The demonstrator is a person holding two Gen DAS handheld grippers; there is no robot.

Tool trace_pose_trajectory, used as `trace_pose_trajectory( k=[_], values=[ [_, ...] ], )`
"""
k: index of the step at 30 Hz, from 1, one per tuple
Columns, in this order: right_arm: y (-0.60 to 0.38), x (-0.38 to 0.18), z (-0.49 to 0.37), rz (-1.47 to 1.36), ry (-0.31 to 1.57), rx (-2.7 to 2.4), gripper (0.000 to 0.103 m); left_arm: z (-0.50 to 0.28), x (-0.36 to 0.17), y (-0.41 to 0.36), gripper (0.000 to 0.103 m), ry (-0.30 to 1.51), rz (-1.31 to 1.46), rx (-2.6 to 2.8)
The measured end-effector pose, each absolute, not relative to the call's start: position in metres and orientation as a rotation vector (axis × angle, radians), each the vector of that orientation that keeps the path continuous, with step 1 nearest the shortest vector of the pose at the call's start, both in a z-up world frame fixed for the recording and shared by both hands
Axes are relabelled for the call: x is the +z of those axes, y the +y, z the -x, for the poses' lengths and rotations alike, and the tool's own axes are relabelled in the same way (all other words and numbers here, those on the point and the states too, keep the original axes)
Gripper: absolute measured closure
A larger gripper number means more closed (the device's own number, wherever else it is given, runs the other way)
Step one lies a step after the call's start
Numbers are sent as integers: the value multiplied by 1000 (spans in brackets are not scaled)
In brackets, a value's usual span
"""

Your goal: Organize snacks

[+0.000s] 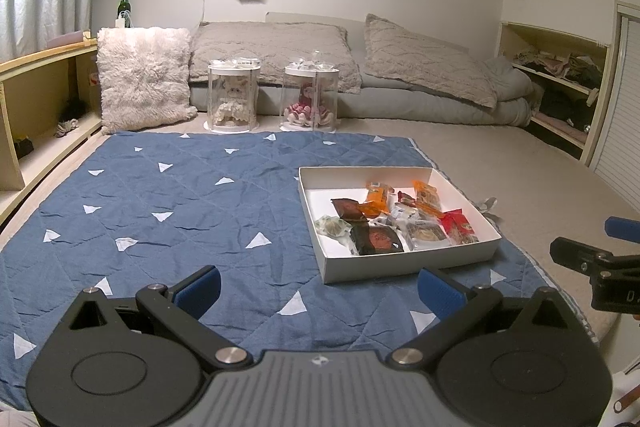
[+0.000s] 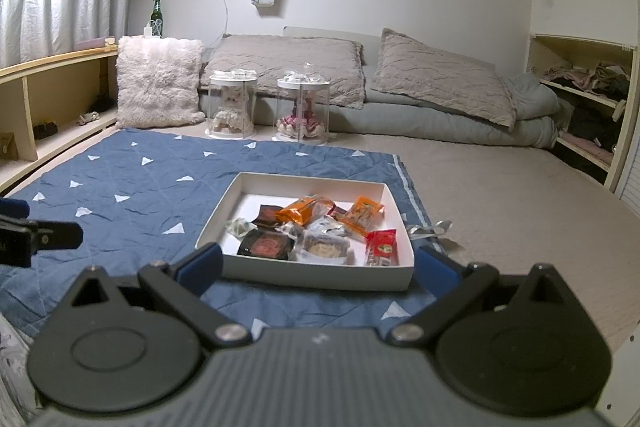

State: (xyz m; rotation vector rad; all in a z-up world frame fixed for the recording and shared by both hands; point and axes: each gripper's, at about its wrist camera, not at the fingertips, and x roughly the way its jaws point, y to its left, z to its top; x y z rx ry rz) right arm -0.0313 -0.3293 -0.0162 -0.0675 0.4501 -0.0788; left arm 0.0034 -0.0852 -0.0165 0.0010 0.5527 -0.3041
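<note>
Orange, red and dark wrapped snacks [image 2: 316, 227] crowd the white box [image 2: 320, 277].

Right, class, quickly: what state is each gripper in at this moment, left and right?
Left gripper: open, holding nothing, over the blue mat.
Right gripper: open, holding nothing, just short of the white snack box.
</note>
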Motion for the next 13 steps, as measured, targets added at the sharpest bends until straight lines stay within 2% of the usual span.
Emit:
trace_pose_trajectory(
  k=[13],
  values=[
    [-330,-16,33,70,452,-80,1,-2,-15,-84,0,549,-10,-296]
  ],
)
